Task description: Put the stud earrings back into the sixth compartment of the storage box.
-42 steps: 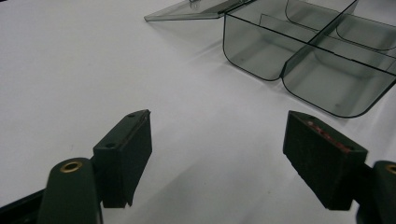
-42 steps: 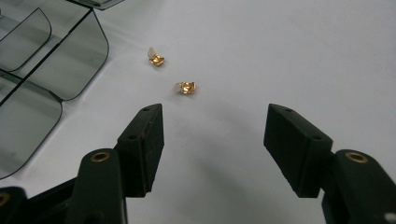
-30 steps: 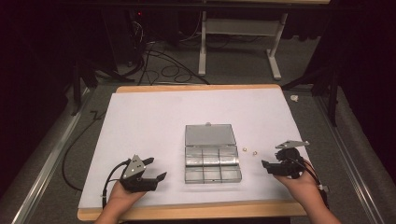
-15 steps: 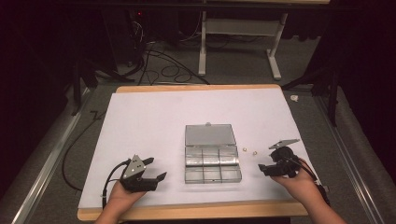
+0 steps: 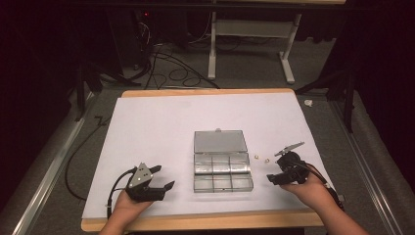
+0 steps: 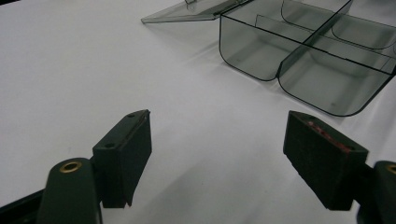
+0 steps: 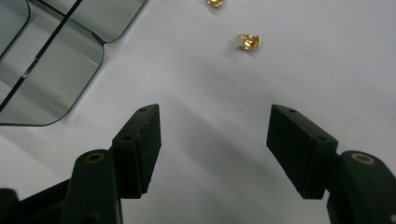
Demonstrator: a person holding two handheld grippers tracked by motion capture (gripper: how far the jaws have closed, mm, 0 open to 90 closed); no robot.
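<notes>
Both jaws spread, holding nothing, near the desk's front edge.
Ahead of the right gripper (image 7: 215, 135) lie two gold clips (image 7: 247, 42) on bare white desk (image 5: 161, 127); the open clear box (image 5: 222, 169) sits between it and the left gripper (image 6: 217, 154).

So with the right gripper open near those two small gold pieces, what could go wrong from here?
The two small gold metal pieces are tiny beside the right gripper's broad pads, so one could slip out or skid across the smooth white table sheet. They also lie close to the clear plastic compartment box, which a sweep could nudge.
</notes>
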